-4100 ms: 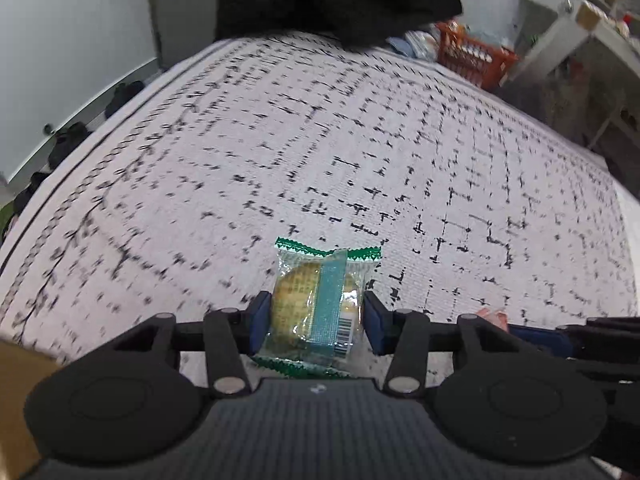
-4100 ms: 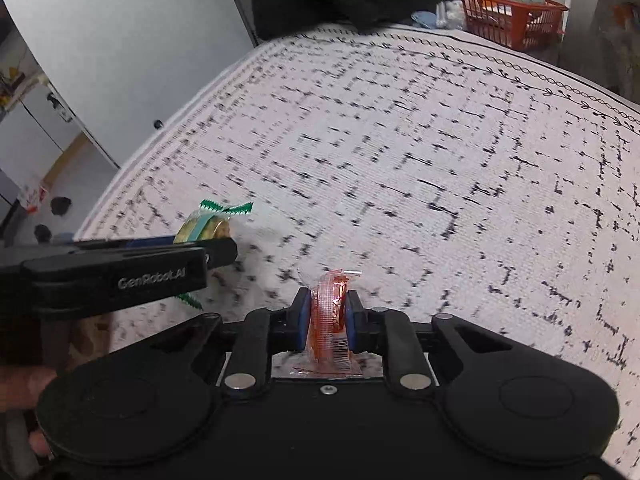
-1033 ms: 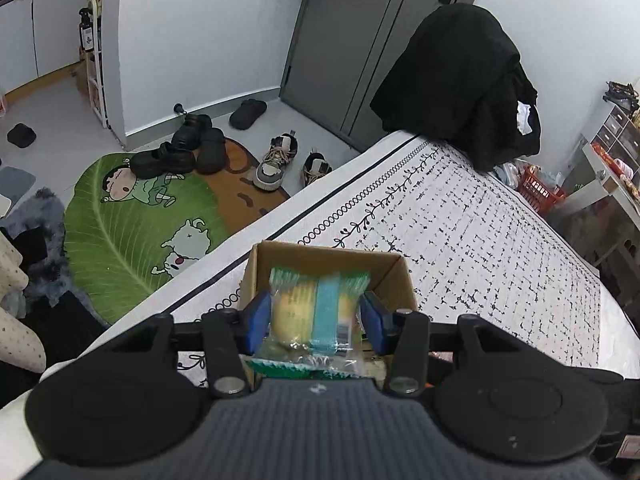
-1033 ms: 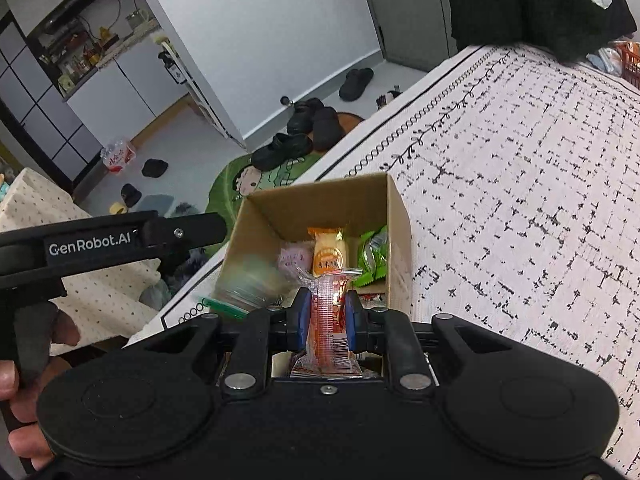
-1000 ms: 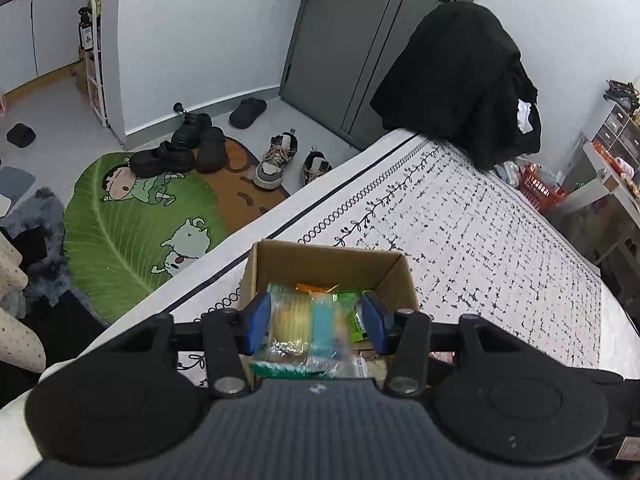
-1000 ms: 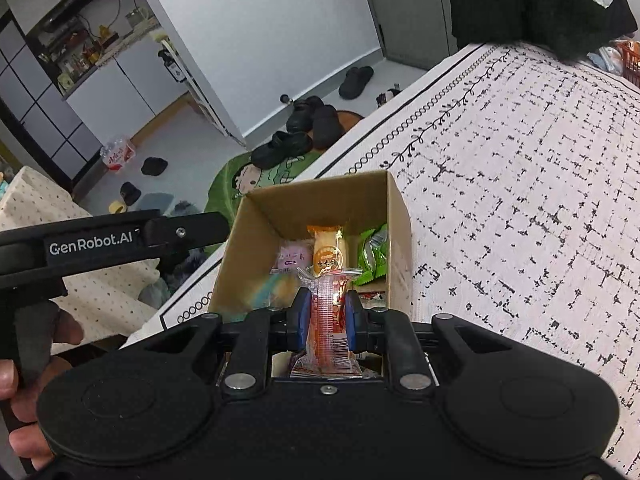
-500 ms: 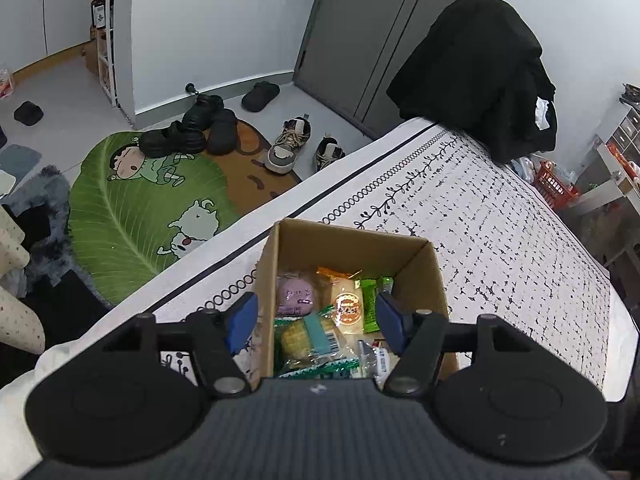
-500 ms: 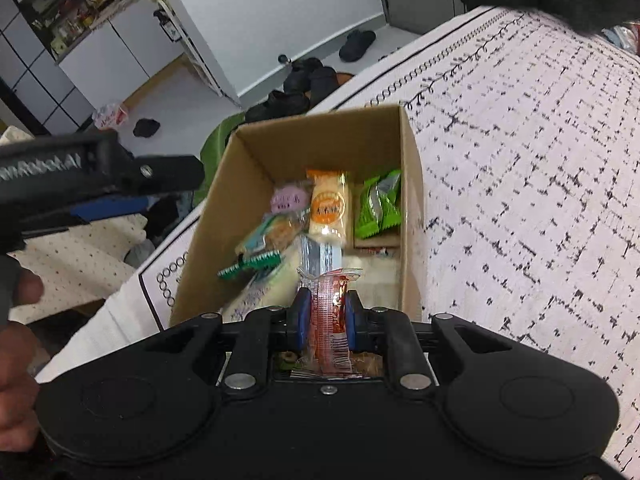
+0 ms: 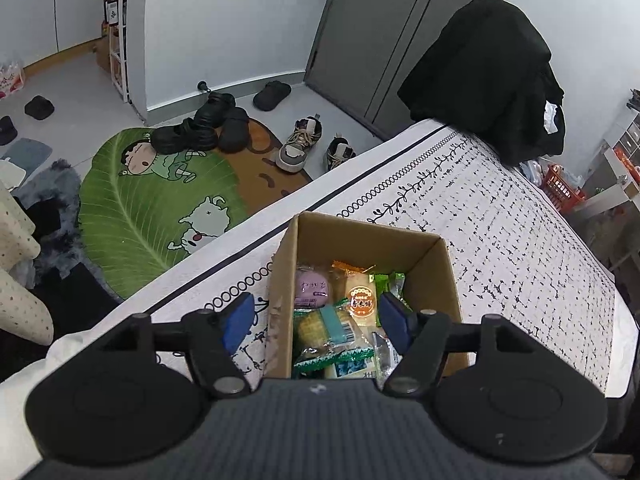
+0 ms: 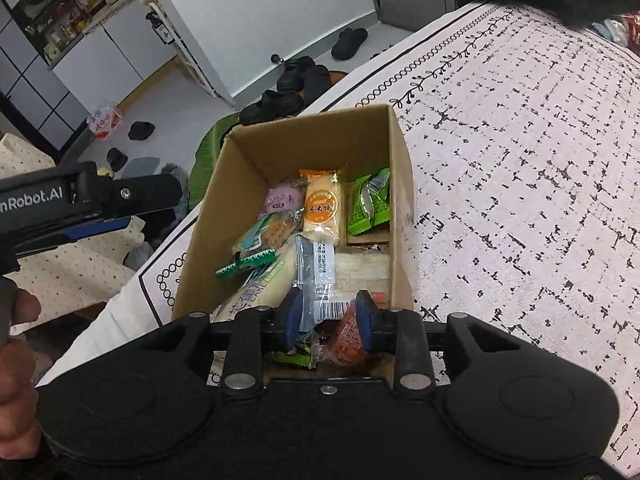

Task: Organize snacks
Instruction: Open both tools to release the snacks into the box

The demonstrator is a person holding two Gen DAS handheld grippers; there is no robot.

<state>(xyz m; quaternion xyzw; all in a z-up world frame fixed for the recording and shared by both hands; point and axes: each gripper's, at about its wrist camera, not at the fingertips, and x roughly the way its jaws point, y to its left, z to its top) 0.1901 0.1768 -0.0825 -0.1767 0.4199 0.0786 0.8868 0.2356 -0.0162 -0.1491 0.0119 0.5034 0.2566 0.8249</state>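
An open brown cardboard box point(image 10: 401, 168) sits near the corner of a bed covered with a white spread printed with black dashes point(image 10: 520, 152), its long axis running away from both cameras toward the bordered edge of the spread. The left gripper point(image 9: 318, 322) hangs above the box's near left wall with its blue-padded fingers point(image 9: 239, 322) spread wide and nothing between them; the jaws have just been opening. Below it, inside the box, lies the clear packet with a round yellow cake, a teal band and green serrated ends point(image 9: 326, 330), tilted on the pile with its long axis roughly parallel to the box's length. The right gripper point(image 10: 328, 318) hovers over the near end of the box, its jaws having just been opening into a modest gap, and the small orange-red wrapped snack point(image 10: 347, 338) now sits low by the right pad, leaning to one side; whether the pad touches it cannot be told. Farther in lie an orange-topped pale rice-cracker pack point(image 10: 324, 206) pointing lengthwise, a round purple pastry packet point(image 10: 282, 200), and a crumpled bright green packet point(image 10: 370, 202) against the right wall.
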